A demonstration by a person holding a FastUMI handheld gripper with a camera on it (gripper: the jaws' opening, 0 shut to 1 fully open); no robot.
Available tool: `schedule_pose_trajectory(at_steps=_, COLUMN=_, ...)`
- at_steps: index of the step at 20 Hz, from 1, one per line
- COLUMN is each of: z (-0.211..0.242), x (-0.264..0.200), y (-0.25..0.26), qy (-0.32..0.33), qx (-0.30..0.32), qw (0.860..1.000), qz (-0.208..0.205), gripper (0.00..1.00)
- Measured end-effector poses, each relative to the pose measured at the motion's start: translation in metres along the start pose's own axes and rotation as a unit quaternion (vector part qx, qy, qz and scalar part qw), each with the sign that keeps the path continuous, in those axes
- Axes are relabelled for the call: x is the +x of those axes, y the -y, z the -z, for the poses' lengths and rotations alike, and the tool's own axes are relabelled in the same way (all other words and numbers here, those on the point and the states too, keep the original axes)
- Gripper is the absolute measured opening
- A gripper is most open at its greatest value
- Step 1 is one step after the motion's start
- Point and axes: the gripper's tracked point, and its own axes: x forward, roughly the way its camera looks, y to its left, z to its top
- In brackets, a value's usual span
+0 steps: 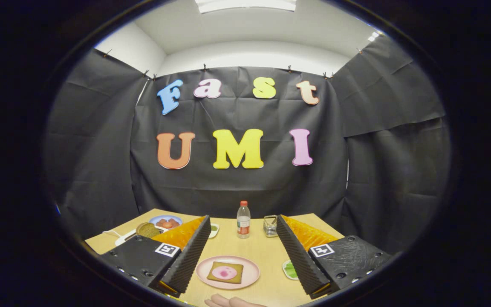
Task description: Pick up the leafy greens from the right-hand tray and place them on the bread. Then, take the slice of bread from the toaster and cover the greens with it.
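While the gripper point(243, 251) is hovering wide open above the wooden table point(267, 290), holding nothing, the leafy greens point(290, 269) are lying in a small tray just inside the right finger, partly hidden by it. Between the fingers, slightly left, the pink plate point(205, 268) is carrying the bread slice point(225, 272) with a pink round on top. Judged: a short shift rightward and down is needed. A water bottle point(243, 219) is standing beyond.

The fisheye camera rode on the tongs point(243, 251) and faced forward along both spread fingers, held well above the worktop point(267, 247). It looked level across it — toward the booth's back wall.
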Motion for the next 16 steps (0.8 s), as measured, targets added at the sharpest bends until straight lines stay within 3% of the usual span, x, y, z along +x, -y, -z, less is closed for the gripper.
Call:
schedule_pose_trajectory(at_steps=7, z=0.017, x=0.025, y=0.049, qy=-0.018, qx=0.004, qw=0.999, qz=0.043, gripper=0.95)
schedule_pose_trajectory(at_steps=16, z=0.099, x=0.082, y=0.189, qy=-0.101, qx=-0.020, qw=0.986, qz=0.134, gripper=0.95)
